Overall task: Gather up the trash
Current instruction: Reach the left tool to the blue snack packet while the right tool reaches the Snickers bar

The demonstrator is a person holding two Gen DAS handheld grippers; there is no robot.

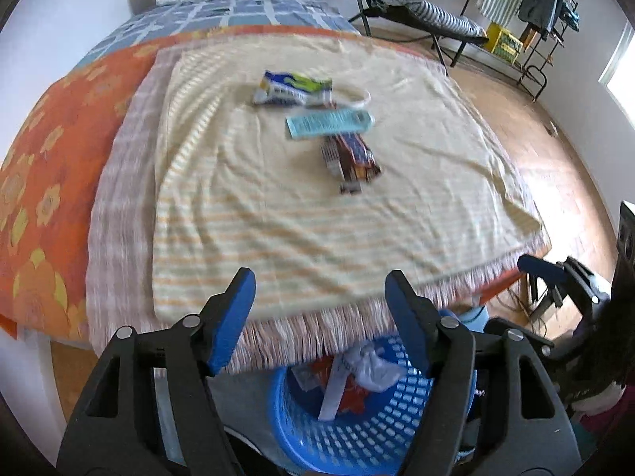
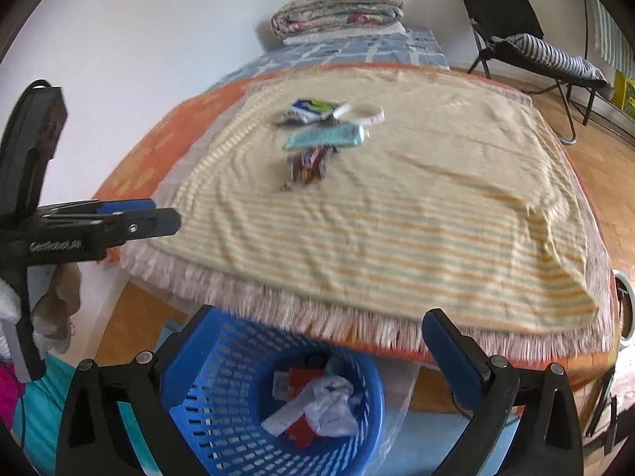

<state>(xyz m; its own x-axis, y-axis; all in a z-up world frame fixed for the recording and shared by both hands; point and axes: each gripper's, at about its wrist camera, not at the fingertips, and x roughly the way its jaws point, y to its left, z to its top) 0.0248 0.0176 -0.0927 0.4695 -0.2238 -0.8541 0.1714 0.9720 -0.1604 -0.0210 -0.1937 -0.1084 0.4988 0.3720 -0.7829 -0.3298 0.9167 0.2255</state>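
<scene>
Trash wrappers [image 1: 317,119] lie mid-bed at 12 o'clock, well beyond both grippers; brown wrapper [image 1: 351,158] points lengthwise toward left gripper [image 1: 319,297]; right gripper [image 2: 317,341], like it, spread empty over the blue basket [image 2: 222,361]

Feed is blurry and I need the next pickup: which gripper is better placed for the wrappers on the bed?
Marginally the left gripper: it is open, empty and points straight at the wrappers. The right gripper is open too, but sits over the basket, with the pile off-centre.

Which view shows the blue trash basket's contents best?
The right wrist view: the blue basket sits open between the fingers, with wrappers visible inside. In the left wrist view, the bed's fringe and fingers hide much of it.
</scene>
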